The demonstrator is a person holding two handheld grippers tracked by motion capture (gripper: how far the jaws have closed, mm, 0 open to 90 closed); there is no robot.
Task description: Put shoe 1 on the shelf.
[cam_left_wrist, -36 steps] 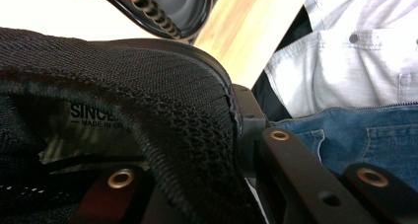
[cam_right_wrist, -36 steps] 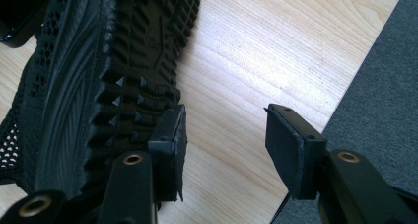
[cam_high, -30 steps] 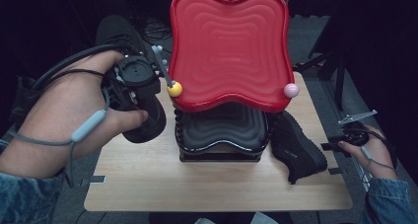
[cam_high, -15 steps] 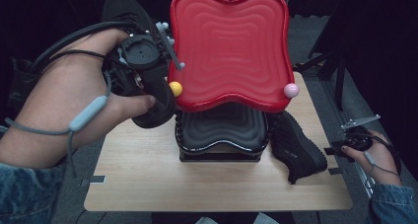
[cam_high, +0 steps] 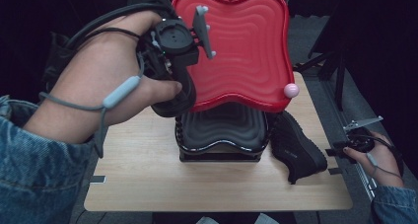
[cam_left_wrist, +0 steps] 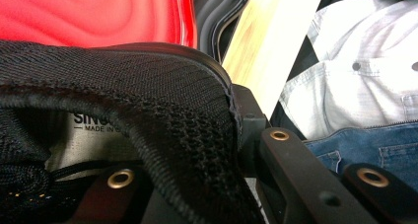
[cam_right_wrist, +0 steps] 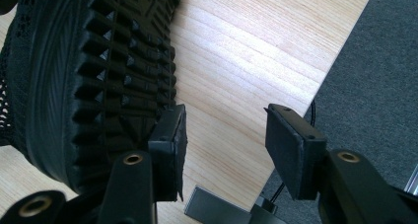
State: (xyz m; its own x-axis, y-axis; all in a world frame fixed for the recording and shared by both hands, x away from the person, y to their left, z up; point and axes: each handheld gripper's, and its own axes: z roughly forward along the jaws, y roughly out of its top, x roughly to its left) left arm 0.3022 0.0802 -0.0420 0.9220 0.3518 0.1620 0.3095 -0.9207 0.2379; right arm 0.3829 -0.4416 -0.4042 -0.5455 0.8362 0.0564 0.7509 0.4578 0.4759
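A red wavy tray point(cam_high: 241, 46) stands propped on a black tray point(cam_high: 222, 132) at the middle of the tabletop point(cam_high: 138, 174). The left gripper point(cam_high: 170, 93), raised over the tabletop's left half, is clenched on a black knit shoe point(cam_left_wrist: 148, 110); its own view shows the shoe's inner label. The second shoe point(cam_high: 296, 147) lies near the right edge; the right gripper point(cam_right_wrist: 224, 135) gapes beside its tread, grasping nothing.
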